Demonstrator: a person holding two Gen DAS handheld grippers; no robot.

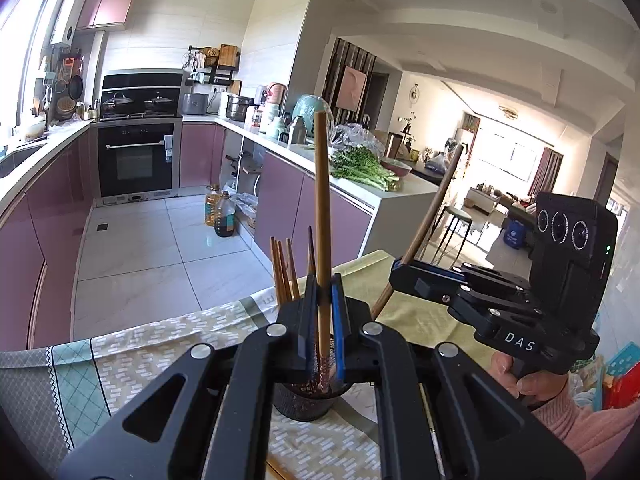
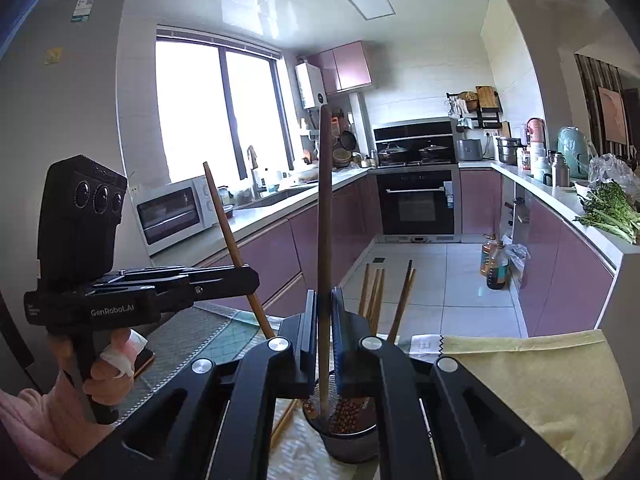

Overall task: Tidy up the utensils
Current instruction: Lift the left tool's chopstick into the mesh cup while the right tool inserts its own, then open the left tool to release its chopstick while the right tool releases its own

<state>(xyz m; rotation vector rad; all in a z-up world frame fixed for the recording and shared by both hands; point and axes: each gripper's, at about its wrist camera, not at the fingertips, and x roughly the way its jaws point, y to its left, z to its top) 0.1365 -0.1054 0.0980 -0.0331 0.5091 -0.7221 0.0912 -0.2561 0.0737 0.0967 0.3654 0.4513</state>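
A black mesh utensil cup point(image 1: 300, 404) stands on the table just under both grippers. Several brown chopsticks point(image 1: 282, 272) lean in it. My left gripper point(image 1: 323, 280) is shut on one upright chopstick point(image 1: 321, 200) whose patterned lower tip hangs over the cup's mouth. To its right, my right gripper point(image 1: 396, 268) is shut on a second chopstick point(image 1: 436, 204) that tilts to the right. In the right wrist view my right gripper point(image 2: 323, 294) clamps its chopstick point(image 2: 325, 200) above the cup point(image 2: 352, 440). My left gripper point(image 2: 250, 274) holds the slanted one point(image 2: 224, 220) at the left.
A patterned green and yellow cloth point(image 1: 140, 360) covers the table, whose far edge drops to the tiled kitchen floor. A loose chopstick point(image 2: 284, 420) lies on the cloth beside the cup. A phone point(image 2: 144, 360) lies by the person's left hand. Oil bottles point(image 1: 220, 212) stand on the floor.
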